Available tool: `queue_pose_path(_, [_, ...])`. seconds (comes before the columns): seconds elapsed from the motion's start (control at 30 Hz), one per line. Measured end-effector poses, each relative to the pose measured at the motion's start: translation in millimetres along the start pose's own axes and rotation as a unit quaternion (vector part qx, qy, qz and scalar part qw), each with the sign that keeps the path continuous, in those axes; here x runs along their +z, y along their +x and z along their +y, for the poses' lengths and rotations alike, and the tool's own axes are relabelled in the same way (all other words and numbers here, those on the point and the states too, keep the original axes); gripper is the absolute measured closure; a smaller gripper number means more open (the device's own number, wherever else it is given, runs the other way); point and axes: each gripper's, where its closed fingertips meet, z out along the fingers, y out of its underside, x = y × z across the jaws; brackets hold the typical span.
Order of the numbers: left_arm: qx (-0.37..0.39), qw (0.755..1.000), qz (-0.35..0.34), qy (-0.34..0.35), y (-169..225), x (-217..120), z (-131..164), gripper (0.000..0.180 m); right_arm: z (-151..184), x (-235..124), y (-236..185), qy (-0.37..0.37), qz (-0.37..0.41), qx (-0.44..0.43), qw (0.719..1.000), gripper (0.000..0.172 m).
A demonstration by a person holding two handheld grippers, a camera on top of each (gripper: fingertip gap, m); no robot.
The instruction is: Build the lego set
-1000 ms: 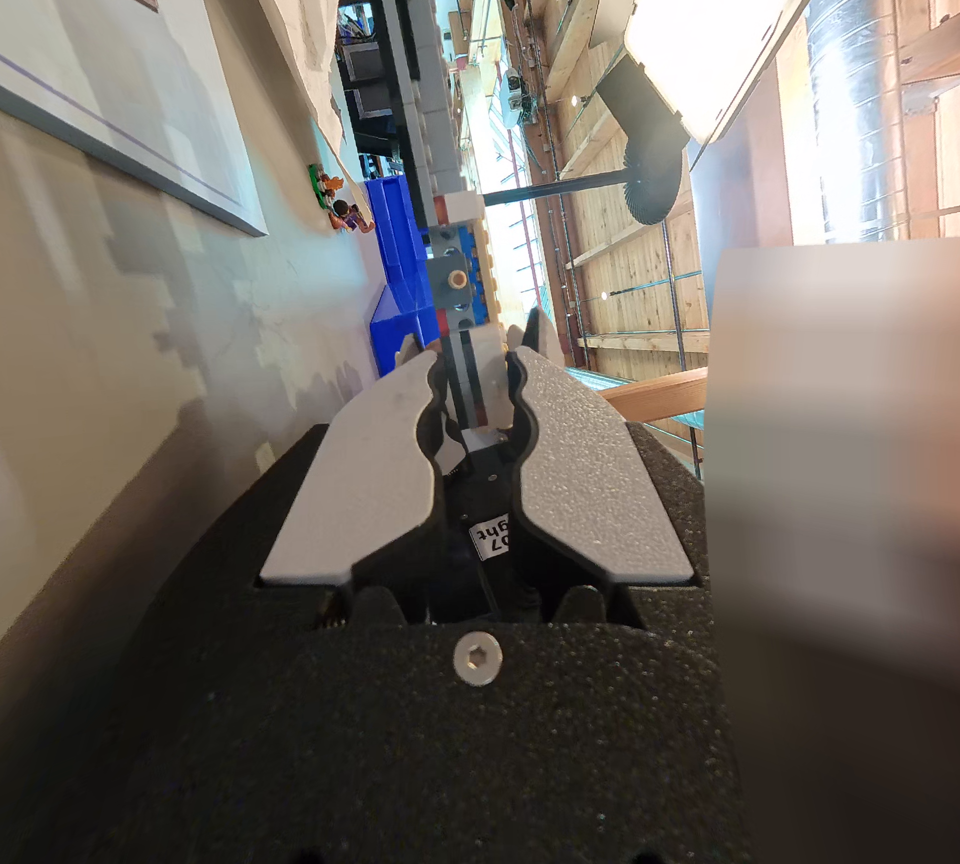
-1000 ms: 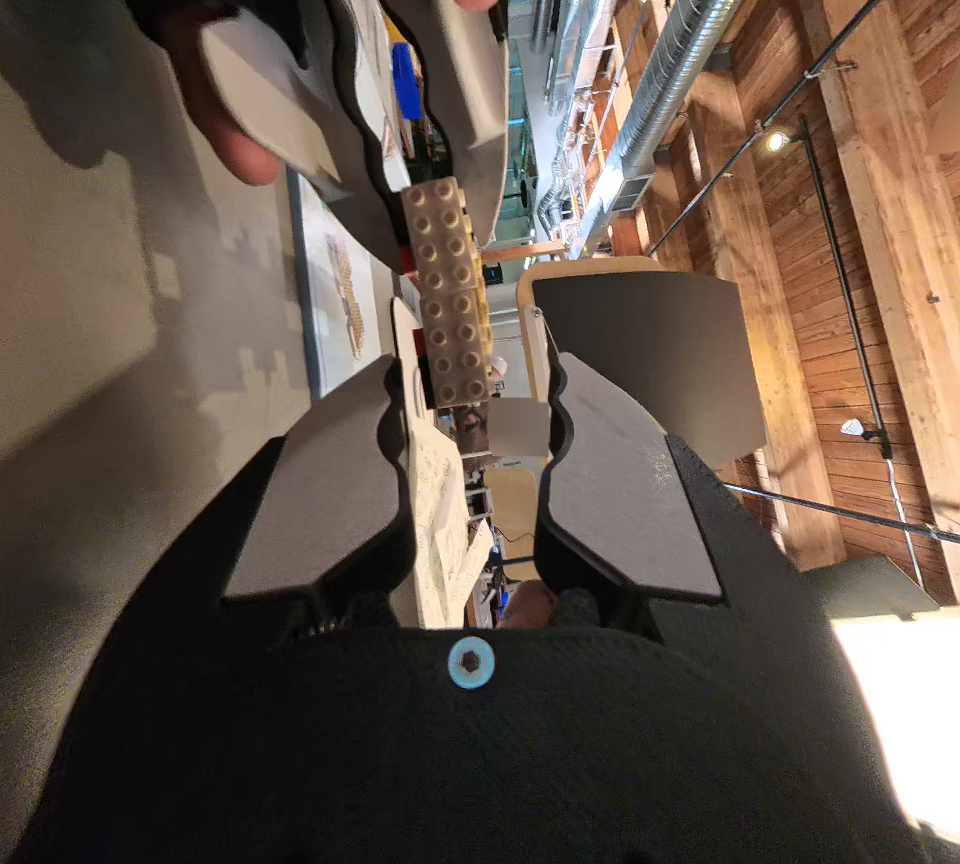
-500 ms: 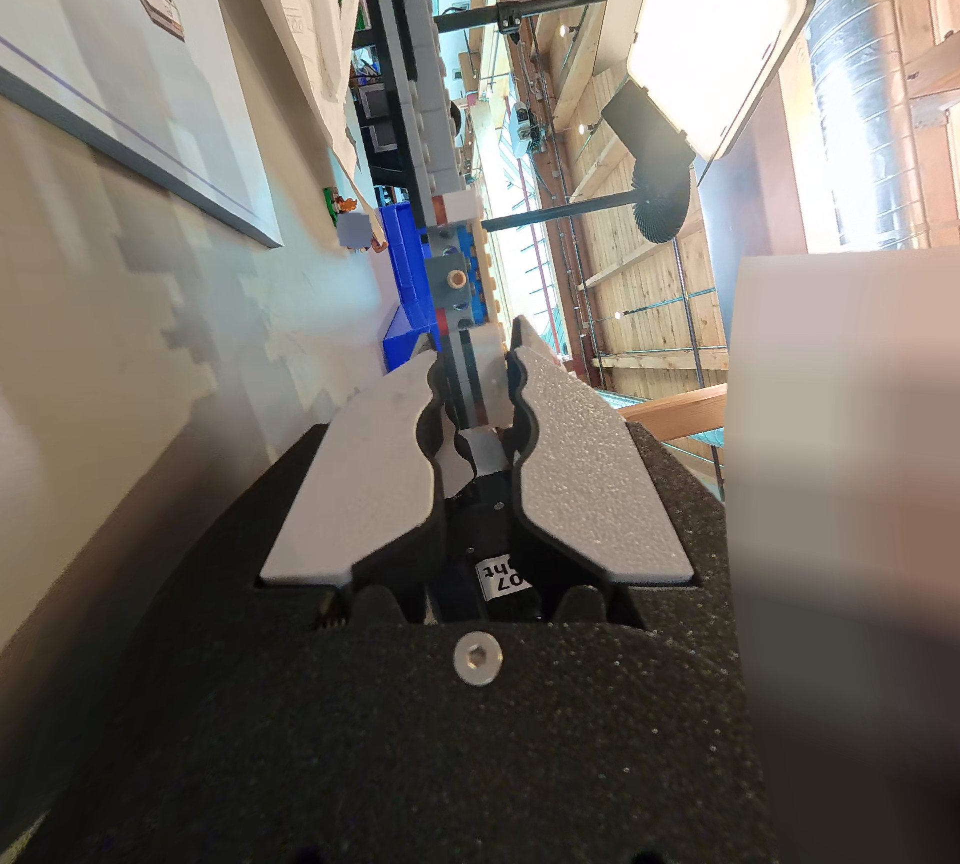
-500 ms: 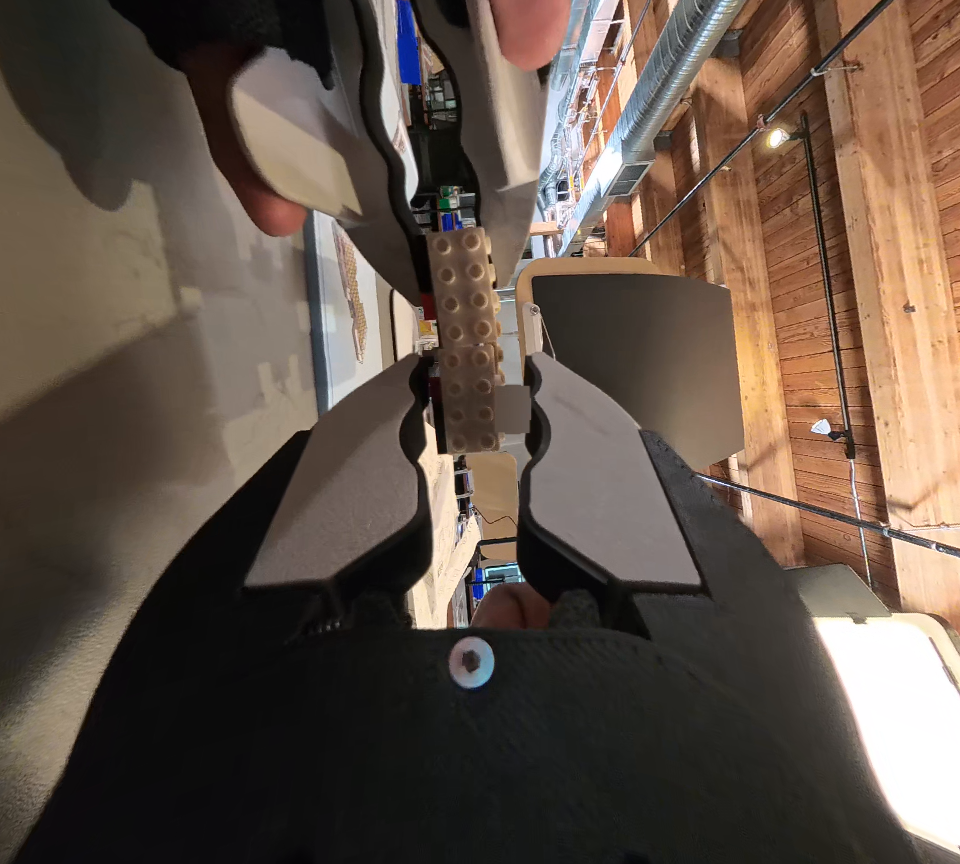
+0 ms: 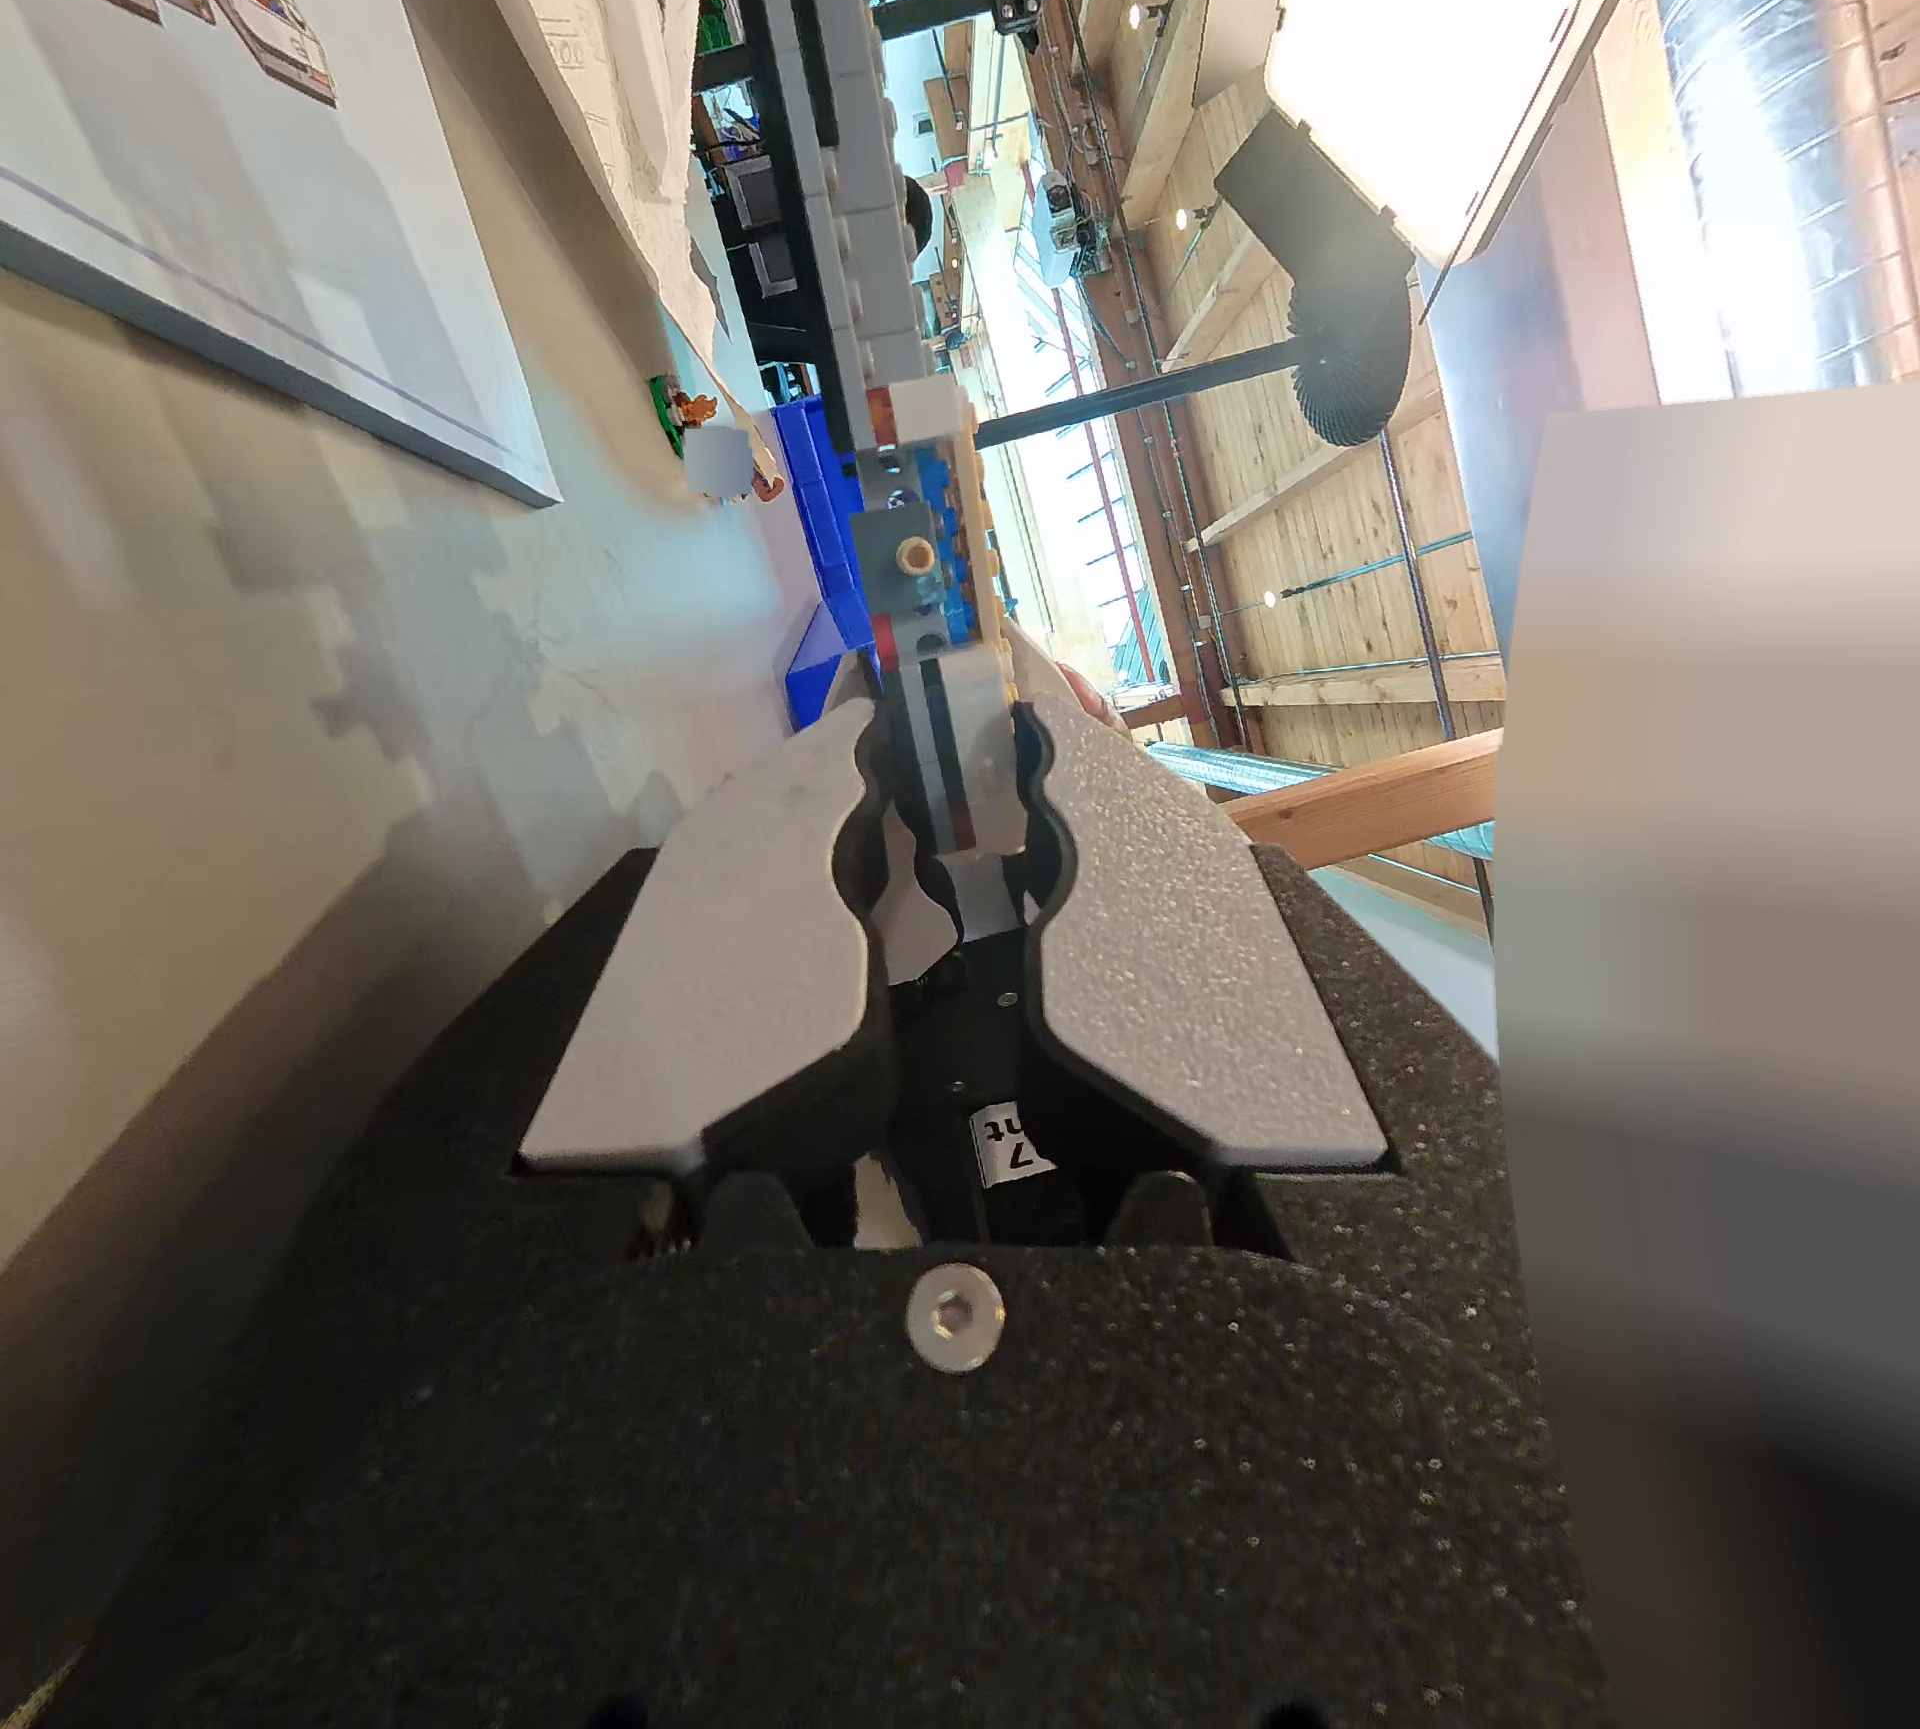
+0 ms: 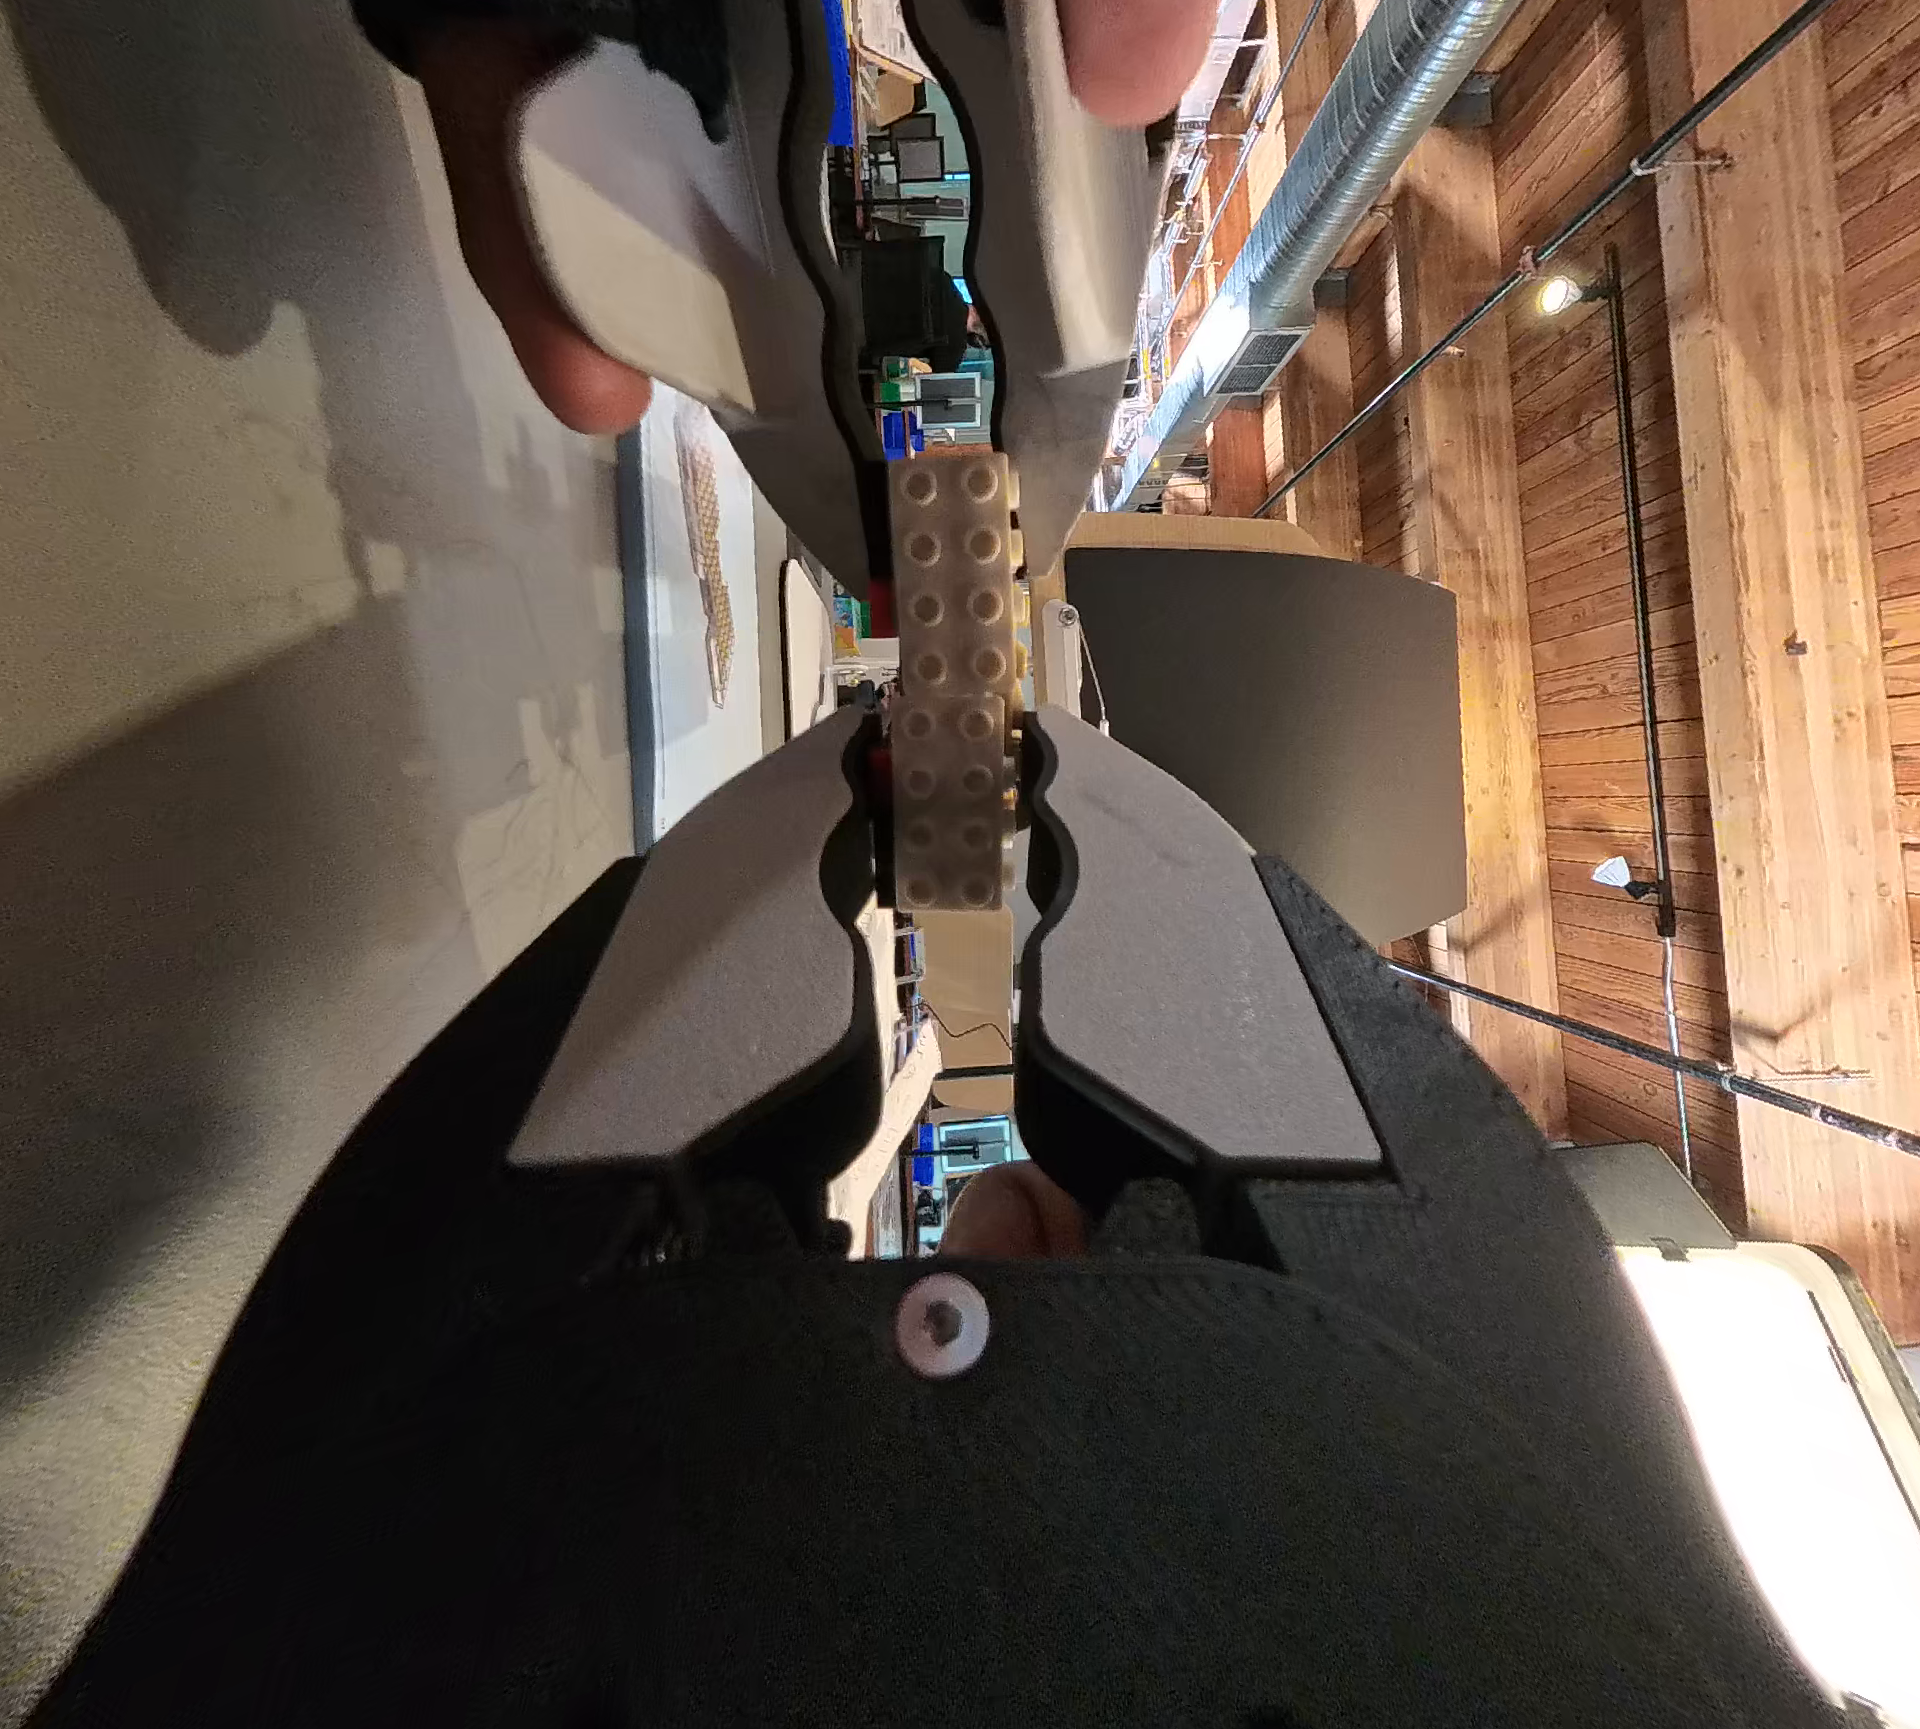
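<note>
Wood-planked walls, silver ducting and a lit panel lamp [image 5: 1423, 17] surround a pale grey surface [image 5: 260, 744] carrying a printed instruction sheet [image 5: 208, 121], its print too small to read. The left gripper [image 5: 951, 744] has its jaws clamped on one end of a long multicoloured toy-brick assembly [image 5: 925, 557]. The right gripper [image 6: 951, 796] has its jaws closed against the tan studded end [image 6: 951, 671]. A small white label [image 5: 1010, 1149] bears partly hidden characters.

Left gripper [image 5: 951, 775]: both pads pressed on the brick assembly [image 5: 940, 744].
Assembly: grey, black, blue, tan bricks.
Behind: blue bin [image 5: 821, 516], lamp panel [image 5: 1423, 17].
</note>
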Motion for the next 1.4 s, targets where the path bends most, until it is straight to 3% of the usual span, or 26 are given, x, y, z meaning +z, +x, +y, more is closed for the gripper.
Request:
queue_pose_path(1.17, [-0.006, 0.999, 0.003, -0.031, -2.9, 2.4, 3.1, 0.150, 2.2, -2.9, -5.6, -0.010, -0.030, -0.020, 0.999, 0.147])
queue_pose_path(1.4, [-0.010, 0.999, 0.018, -0.024, 0.4, 3.0, 3.9, 0.158, 1.3, -4.7, 0.3, -0.006, -0.020, -0.016, 1.000, 0.147])
